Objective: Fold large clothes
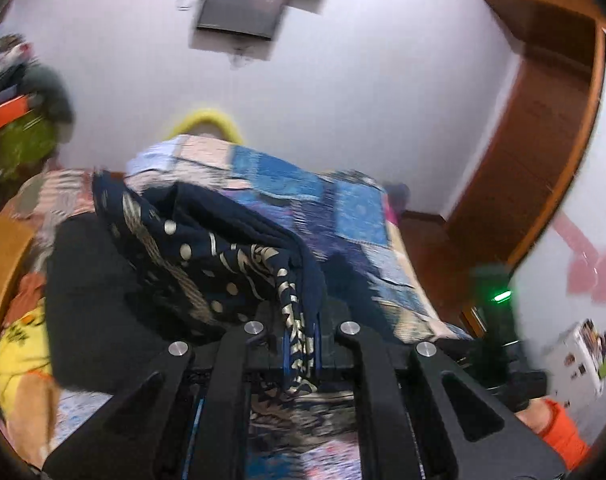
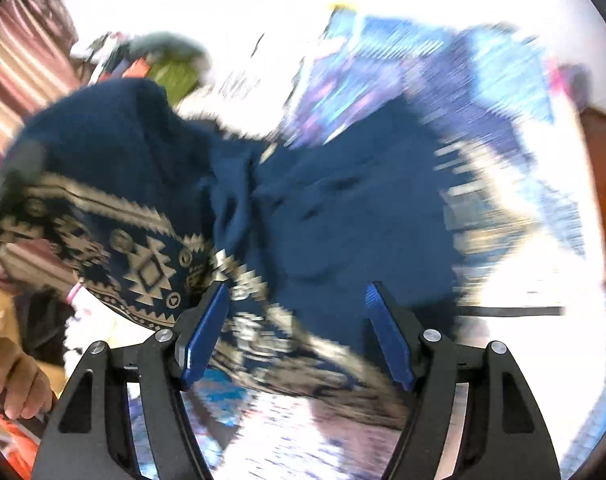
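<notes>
A navy garment (image 1: 207,248) with a beige geometric border hangs bunched in front of the left wrist camera. My left gripper (image 1: 299,320) is shut on a fold of its patterned edge, which runs down between the closed fingers. In the right wrist view the same garment (image 2: 323,208) spreads across a bed, one side lifted at the left. My right gripper (image 2: 297,288) stands open just above the cloth's patterned hem. Its blue pads (image 2: 203,336) are well apart and press on nothing. The view is blurred by motion.
A blue patchwork quilt (image 1: 303,184) covers the bed, with a yellow cushion (image 1: 211,120) at its far end. A wooden door frame (image 1: 543,140) stands at the right and a cardboard box (image 1: 3,248) at the left. A person's hand (image 2: 19,380) shows at the lower left.
</notes>
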The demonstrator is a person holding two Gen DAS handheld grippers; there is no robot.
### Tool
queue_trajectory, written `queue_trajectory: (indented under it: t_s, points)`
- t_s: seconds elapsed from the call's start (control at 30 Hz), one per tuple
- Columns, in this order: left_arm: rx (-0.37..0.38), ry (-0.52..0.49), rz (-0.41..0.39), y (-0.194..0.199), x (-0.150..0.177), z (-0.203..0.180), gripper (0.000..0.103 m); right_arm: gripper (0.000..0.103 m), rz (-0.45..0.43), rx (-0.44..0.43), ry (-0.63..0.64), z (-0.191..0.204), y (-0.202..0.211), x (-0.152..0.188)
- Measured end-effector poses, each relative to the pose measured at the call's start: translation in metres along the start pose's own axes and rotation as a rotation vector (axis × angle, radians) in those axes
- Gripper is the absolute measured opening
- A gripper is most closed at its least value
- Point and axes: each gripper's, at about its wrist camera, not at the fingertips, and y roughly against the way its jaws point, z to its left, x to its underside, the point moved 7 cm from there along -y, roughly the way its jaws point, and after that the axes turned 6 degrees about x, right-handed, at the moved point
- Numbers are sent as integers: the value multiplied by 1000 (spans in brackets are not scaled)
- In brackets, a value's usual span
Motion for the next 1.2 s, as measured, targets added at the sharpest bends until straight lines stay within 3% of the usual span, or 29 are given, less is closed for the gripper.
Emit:
queue_trajectory:
  t_s: [0.1, 0.27, 0.33, 0.43, 0.5, 0.63, 0.73, 0.9, 1.0, 1.2]
  points:
    - [53, -42, 50, -32, 10, -43, 6, 67, -85, 73, -42, -44, 45, 7]
    - [174, -56, 274, -97, 66, -94, 7, 67, -124, 197, -108, -101, 83, 26]
    - [182, -47, 387, -119, 96, -99, 8, 67, -119, 224, -122, -115, 85, 31]
    - [136, -75, 457, -130, 123, -98, 19, 67, -112, 233, -135, -118, 90, 36]
    - [162, -130, 466, -125, 131, -107, 42, 67, -114, 222, -131, -120, 91, 33]
    - [152, -282, 463, -99, 126, -111, 44, 67, -138, 202, -93, -103, 99, 30]
    - [132, -323, 408, -74, 114, -111, 52, 67, -161, 159, -46, -81, 98, 21]
    - [59, -297, 269, -31, 81, -83, 65, 67, -175, 111, 24, -47, 84, 9]
    - [-36, -277, 212, -20, 65, -49, 71, 67, -149, 97, 55, -31, 66, 6]
    - [-120, -157, 291, -43, 86, 10, 72, 67, -12, 87, 72, -24, 12, 25]
